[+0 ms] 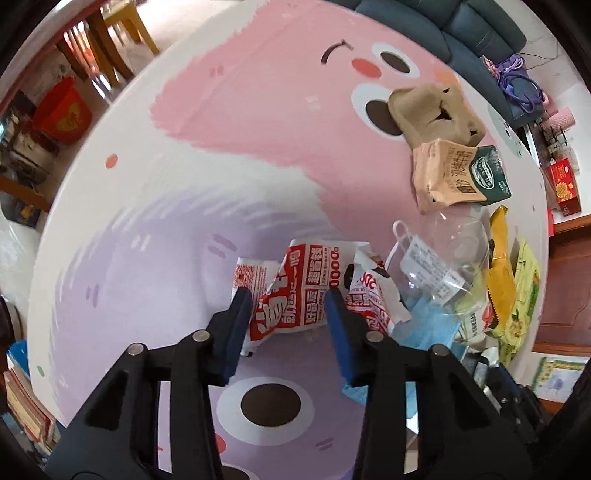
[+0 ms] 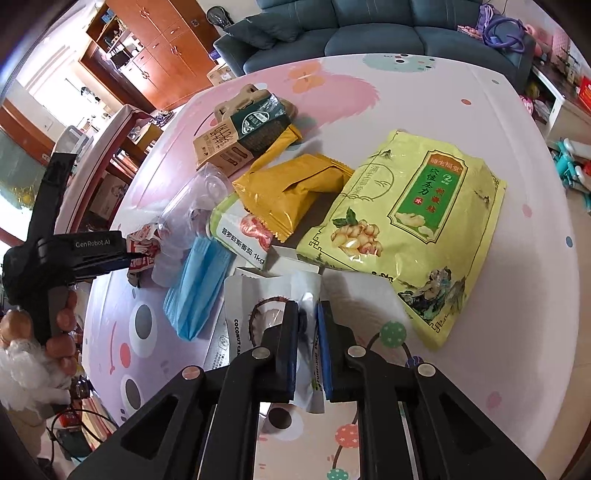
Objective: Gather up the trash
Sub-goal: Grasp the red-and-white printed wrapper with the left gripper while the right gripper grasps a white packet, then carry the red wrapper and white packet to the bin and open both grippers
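Trash lies in a loose heap on the table [image 1: 155, 192]: a red-and-white wrapper [image 1: 314, 288], a blue face mask [image 2: 195, 288], a clear plastic cup [image 2: 195, 206], a mustard-yellow packet [image 2: 295, 188], a large yellow-green bag [image 2: 413, 229], a milk carton [image 2: 236, 140] and a cardboard egg tray [image 1: 432, 110].

The left wrist view shows the left hand-held gripper [image 1: 288, 299] spread wide, its blue pads on either side of the red-and-white wrapper at frame centre; whether they touch it I cannot tell. The heap crowds the right side of this frame, while the upper left of the table is bare.

Only the right wrist view shows the right hand-held gripper [image 2: 308, 317] pinching a white coconut pouch [image 2: 266, 295] at lower centre, with a hand [image 2: 59, 328] gripping the other tool at the left edge. The table's right and far parts lie open, bounded by a sofa [image 2: 369, 33] beyond the far rim.
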Tool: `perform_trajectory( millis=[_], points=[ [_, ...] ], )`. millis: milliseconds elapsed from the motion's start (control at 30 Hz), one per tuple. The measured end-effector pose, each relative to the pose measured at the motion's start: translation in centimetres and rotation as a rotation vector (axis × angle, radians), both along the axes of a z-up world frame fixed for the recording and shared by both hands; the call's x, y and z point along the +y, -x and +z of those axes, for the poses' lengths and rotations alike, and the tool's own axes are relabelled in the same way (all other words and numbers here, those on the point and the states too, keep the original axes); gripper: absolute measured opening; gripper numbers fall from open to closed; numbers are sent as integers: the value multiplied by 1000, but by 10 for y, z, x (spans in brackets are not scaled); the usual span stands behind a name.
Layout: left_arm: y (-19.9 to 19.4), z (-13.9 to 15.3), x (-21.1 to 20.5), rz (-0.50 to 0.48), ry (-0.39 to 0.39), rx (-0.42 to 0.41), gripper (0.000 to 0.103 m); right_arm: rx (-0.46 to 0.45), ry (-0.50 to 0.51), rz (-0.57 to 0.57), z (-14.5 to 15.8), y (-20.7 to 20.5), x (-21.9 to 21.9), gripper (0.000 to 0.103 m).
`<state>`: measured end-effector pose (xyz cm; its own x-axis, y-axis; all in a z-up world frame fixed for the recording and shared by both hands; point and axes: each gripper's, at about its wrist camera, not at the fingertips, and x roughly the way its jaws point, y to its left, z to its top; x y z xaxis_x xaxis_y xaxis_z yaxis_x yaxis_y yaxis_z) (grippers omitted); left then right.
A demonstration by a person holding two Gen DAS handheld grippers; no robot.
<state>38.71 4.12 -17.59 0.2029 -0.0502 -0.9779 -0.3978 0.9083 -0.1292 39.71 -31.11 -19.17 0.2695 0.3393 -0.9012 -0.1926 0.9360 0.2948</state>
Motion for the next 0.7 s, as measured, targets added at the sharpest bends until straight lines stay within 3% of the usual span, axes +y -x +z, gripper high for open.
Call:
perform_trajectory(
  millis=[33, 133, 300, 700],
  points=[
    [0, 0, -2, -11, -2, -3, 12, -1, -1, 0, 0, 0, 0, 10],
    [3, -1, -5, -16, 1, -4, 3, -3, -3, -1, 1, 2, -2, 9],
    [17, 12, -10, -27, -31, -43, 1, -24, -7, -13, 8, 6, -4, 7],
    [80, 84, -28, -122, -46, -162, 1, -90, -23, -75, 46, 48, -6, 7]
  ],
)
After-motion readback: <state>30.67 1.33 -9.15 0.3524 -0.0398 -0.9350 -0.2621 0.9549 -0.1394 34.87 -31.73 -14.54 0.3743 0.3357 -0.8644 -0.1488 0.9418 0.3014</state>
